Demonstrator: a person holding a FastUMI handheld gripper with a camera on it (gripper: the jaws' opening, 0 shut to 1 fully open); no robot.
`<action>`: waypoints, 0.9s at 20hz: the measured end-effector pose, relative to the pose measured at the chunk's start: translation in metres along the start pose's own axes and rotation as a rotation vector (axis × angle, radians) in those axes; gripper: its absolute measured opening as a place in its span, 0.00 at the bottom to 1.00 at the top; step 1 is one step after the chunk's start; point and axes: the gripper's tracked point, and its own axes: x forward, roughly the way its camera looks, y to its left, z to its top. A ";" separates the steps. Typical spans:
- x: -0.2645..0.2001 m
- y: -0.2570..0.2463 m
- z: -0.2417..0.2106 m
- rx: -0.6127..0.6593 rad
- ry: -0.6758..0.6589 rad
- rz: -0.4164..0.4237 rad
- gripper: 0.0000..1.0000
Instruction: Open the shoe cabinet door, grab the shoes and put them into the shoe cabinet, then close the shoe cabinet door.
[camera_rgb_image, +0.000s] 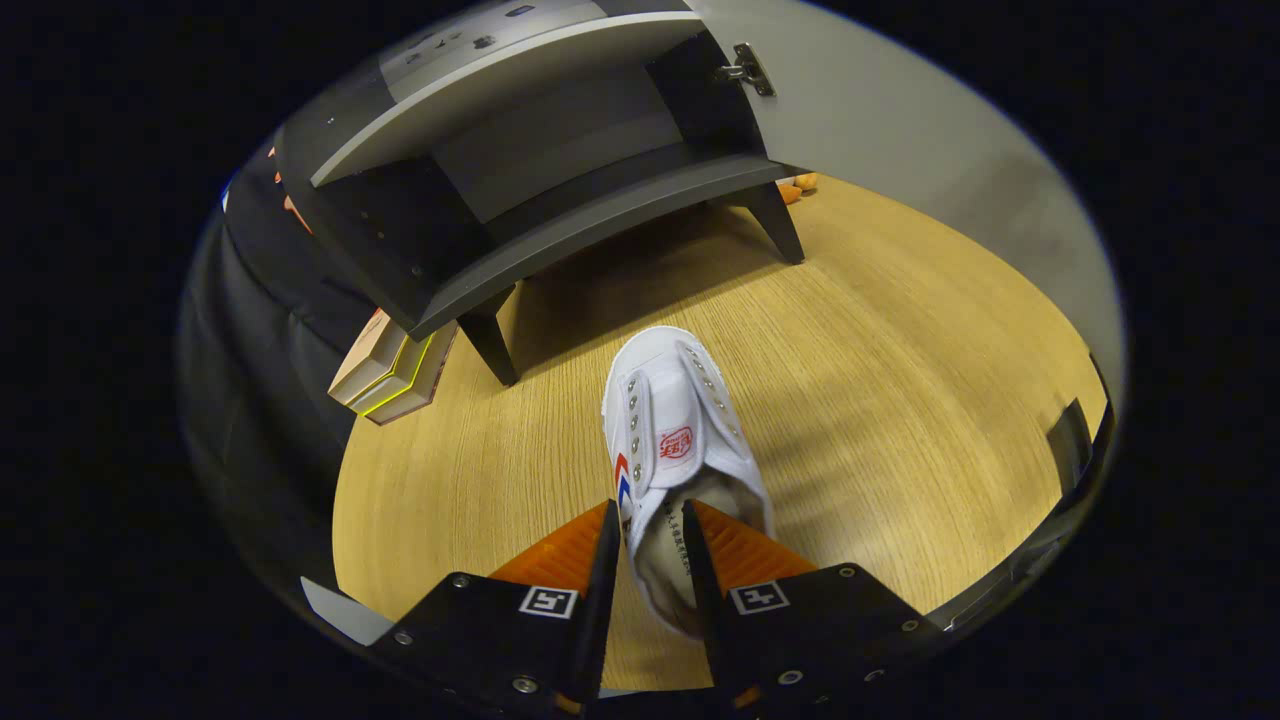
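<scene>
A white canvas shoe (668, 420) with a red mark on its tongue points away from me, toe toward the cabinet. My gripper (650, 520) is shut on the shoe's left side wall near the opening: one finger sits outside the shoe, the other inside it. The shoe appears lifted slightly above the wooden floor (900, 380). Beyond it stands the grey shoe cabinet (560, 190) on dark legs, its interior shelf exposed. The cabinet door (900, 120) is swung open to the right, a metal hinge (745, 70) showing.
A stack of flat boxes (395, 370) lies on the floor left of the cabinet's front leg. Small orange objects (797, 185) sit behind the right leg. Black cloth hangs at the left.
</scene>
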 end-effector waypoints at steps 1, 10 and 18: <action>0.006 0.001 0.001 -0.006 0.001 0.006 0.41; 0.025 0.005 0.007 -0.028 0.006 -0.002 0.10; -0.006 0.024 0.046 -0.011 -0.054 0.034 0.01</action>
